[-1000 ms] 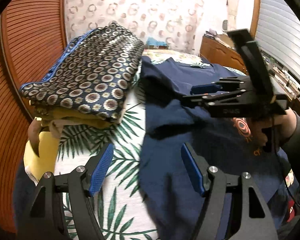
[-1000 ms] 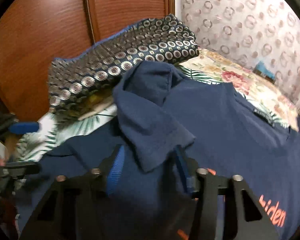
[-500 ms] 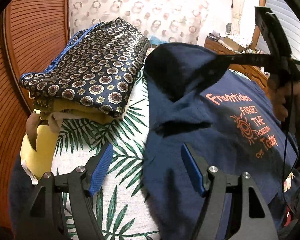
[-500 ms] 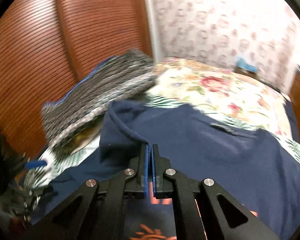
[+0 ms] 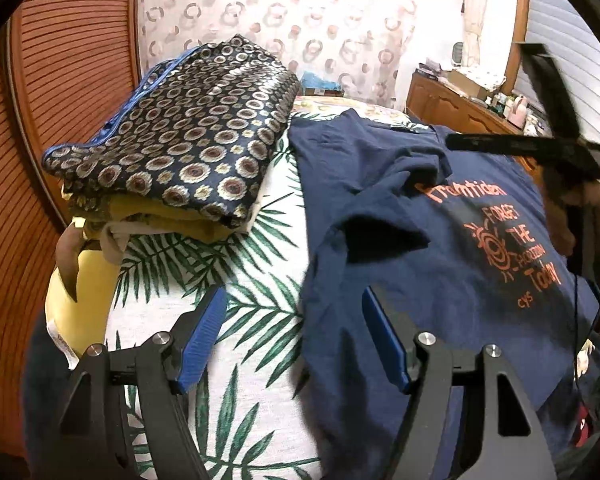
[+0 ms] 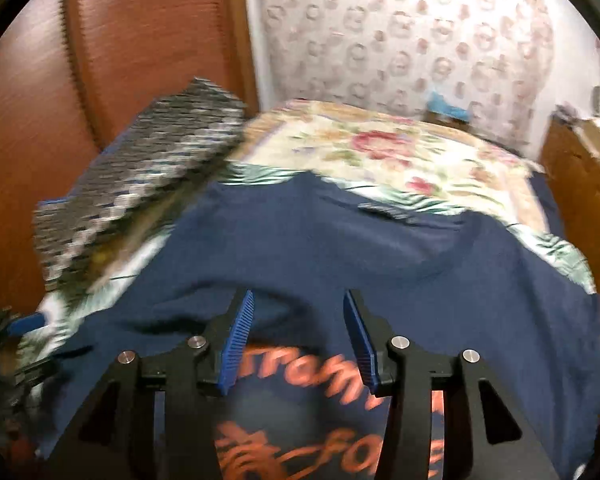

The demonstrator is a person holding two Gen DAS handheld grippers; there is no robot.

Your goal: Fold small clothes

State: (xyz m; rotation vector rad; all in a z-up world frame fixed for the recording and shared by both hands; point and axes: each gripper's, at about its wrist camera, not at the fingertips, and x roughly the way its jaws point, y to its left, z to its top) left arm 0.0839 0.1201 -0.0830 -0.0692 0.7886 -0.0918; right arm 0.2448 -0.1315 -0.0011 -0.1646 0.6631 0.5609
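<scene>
Both tools are spread wide and grip nothing: the left gripper straddles the navy T-shirt's left edge, the right gripper hovers over its orange print, "Frontiden FORGET THE HORIZON Today". The shirt lies on the palm-leaf bedspread, beside a folded pile at the bed's left edge.

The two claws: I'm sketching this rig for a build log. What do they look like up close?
Both match. The left claw and right claw have matte black plastic frames with triangular cut-outs, silver round bolt heads at the joints, and flat ribbed blue pads lining each finger. Seen from the left wrist view, the right claw has a long black bar body, a thin black cable hanging below it, and a bare hand gripping its handle.
</scene>
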